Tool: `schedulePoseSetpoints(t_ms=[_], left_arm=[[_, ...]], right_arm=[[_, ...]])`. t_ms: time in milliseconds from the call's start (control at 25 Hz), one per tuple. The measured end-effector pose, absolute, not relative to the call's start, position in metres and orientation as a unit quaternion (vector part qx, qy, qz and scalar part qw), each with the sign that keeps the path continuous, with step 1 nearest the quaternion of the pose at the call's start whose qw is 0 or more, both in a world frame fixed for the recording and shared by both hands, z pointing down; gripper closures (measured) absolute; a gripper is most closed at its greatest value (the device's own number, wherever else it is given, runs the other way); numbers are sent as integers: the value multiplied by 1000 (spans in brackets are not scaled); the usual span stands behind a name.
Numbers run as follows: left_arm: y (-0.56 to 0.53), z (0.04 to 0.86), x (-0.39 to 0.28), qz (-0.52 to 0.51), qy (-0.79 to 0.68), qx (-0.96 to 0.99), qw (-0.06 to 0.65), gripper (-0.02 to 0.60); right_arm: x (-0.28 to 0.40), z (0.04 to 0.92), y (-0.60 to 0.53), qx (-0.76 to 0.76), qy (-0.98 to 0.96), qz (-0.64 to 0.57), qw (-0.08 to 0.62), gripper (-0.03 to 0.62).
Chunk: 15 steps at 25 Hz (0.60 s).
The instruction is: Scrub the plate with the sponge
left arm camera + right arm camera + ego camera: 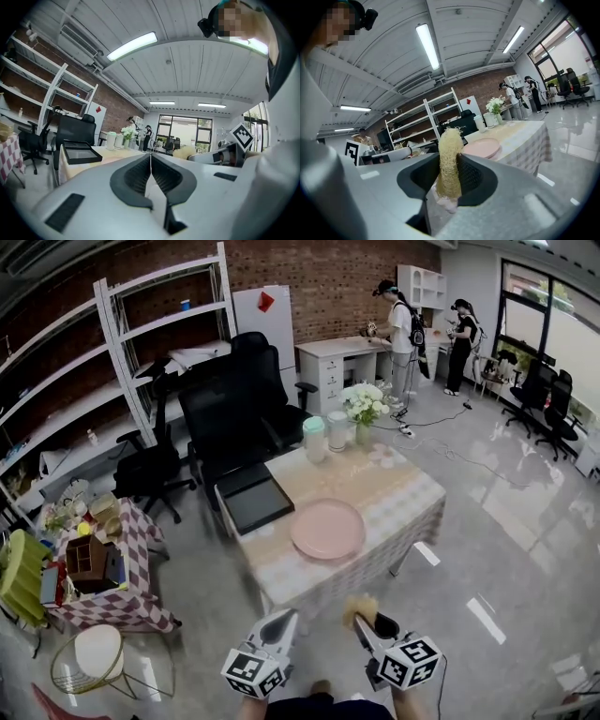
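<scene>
The right gripper [362, 621] pinches the light, compressible sponge [449, 159] between its fingers, the left gripper [151, 161] has fingers pressed together, and the rigid, likely breakable plate [327, 528] lies near the counter's [398, 491] near edge.

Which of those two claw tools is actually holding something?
The right gripper: its jaws clamp a straw-coloured sponge. The left gripper has its jaws shut together with nothing between them.

plate [327, 529] pink | sponge [449, 161] straw-yellow | tablecloth [412, 498] beige/wht check | tray [255, 505] blk | side-table cloth [141, 545] red/wht check | office chair [234, 399] blk | flowers [364, 401] wht | wall [328, 277] red brick
</scene>
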<state>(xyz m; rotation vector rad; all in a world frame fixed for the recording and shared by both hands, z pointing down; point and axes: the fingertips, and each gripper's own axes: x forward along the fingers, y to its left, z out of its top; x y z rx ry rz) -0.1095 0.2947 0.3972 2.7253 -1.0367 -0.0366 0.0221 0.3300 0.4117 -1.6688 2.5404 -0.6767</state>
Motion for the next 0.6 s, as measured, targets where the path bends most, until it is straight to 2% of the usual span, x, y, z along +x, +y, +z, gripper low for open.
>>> schedulePoseSetpoints(t_ms=[600], left_arm=[[247, 424, -120, -11, -353, 923, 155, 569]], right_arm=[[0, 426, 280, -516, 829, -215, -5, 490]])
